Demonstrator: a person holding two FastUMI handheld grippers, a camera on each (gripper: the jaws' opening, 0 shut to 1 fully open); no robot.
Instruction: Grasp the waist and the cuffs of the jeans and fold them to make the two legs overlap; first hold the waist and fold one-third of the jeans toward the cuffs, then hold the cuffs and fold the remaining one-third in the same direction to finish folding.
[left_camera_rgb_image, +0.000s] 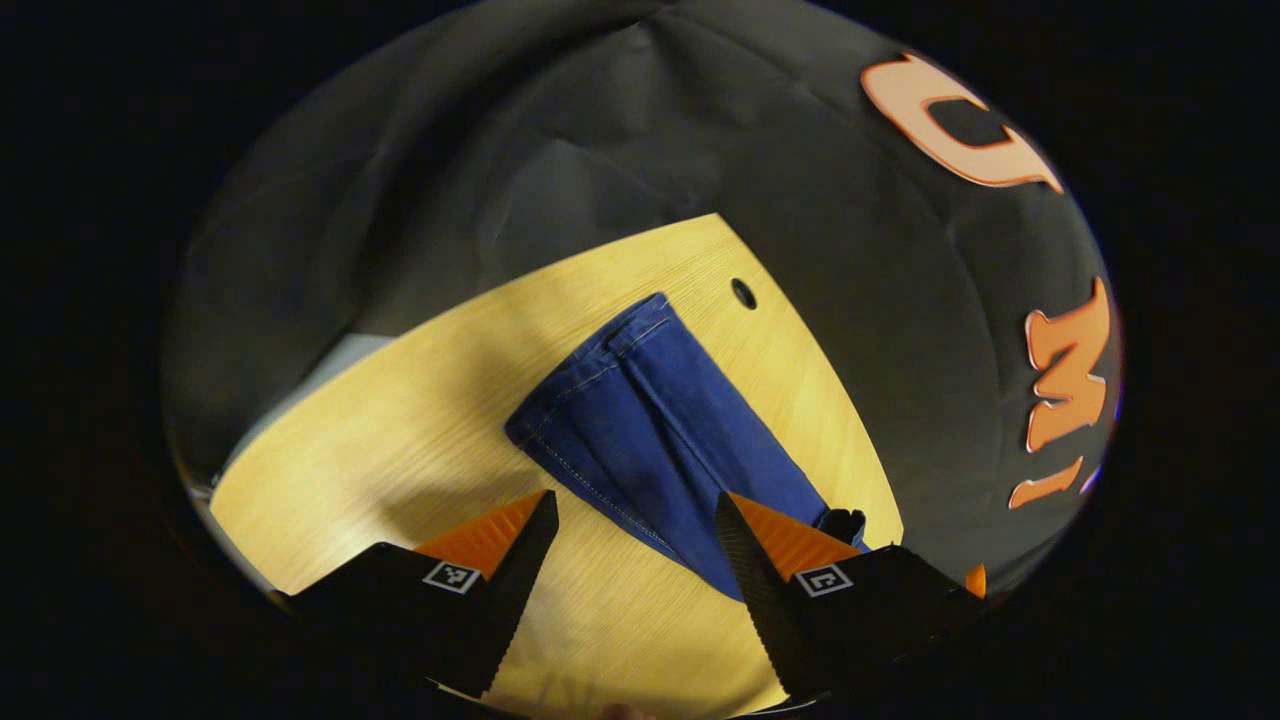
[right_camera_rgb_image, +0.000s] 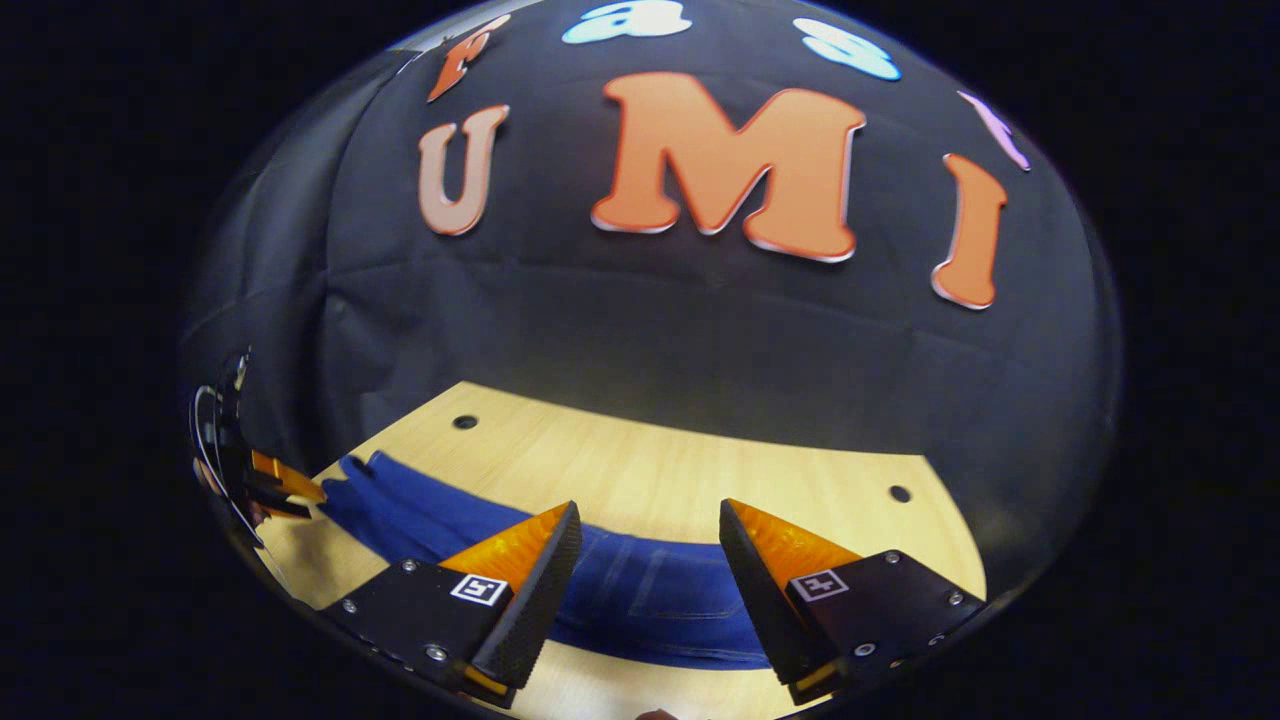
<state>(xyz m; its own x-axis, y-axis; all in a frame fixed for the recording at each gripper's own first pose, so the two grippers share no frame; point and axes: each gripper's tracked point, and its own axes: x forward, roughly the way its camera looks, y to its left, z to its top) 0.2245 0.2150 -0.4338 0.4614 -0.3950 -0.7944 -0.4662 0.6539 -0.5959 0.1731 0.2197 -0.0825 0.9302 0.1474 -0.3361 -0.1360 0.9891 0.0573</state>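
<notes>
Left gripper (left_camera_rgb_image: 636, 520) wide open, holding nothing, above the cuff end of the blue denim jeans (left_camera_rgb_image: 660, 430); right gripper (right_camera_rgb_image: 650, 530) likewise open and empty over their waist end; jeans flat on the pale wooden table (right_camera_rgb_image: 650, 470), legs overlapped.

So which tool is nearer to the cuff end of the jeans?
Left. The left tool hangs open above the jeans with the cuffs just ahead of it. The right tool is open over the far, wider part, with the cuffs off beside the left tool.
</notes>
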